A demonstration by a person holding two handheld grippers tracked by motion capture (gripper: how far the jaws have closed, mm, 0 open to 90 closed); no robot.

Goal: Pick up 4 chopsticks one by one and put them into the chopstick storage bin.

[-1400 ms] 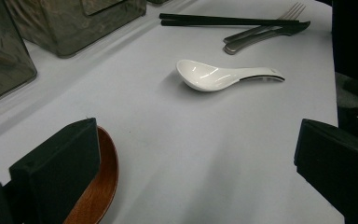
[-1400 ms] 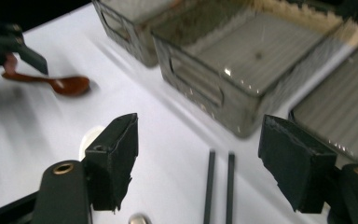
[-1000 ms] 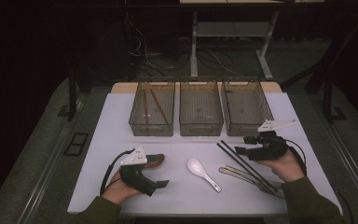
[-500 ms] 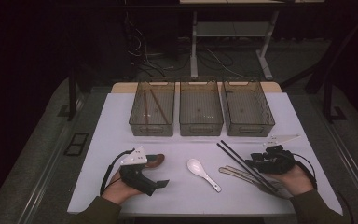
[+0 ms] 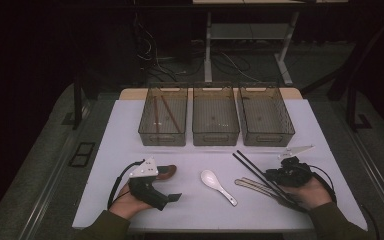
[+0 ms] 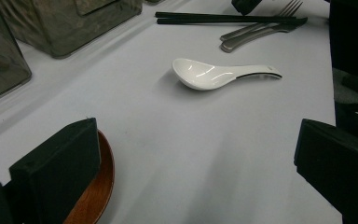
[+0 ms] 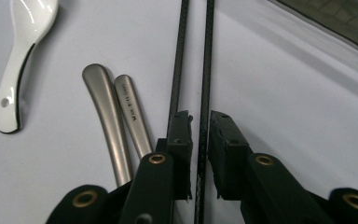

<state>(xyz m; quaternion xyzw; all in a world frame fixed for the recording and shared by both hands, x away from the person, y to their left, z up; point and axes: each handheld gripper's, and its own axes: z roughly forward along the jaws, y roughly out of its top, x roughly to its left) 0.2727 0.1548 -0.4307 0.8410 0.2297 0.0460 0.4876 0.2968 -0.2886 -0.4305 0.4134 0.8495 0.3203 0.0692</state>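
White table, three bins, dark room

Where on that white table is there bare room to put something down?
The white table lies bare along its left edge, beside the three clear plastic bins, and between the left gripper and the white ceramic spoon. The front right is crowded: black chopsticks, metal cutlery handles and the right gripper lie close together.
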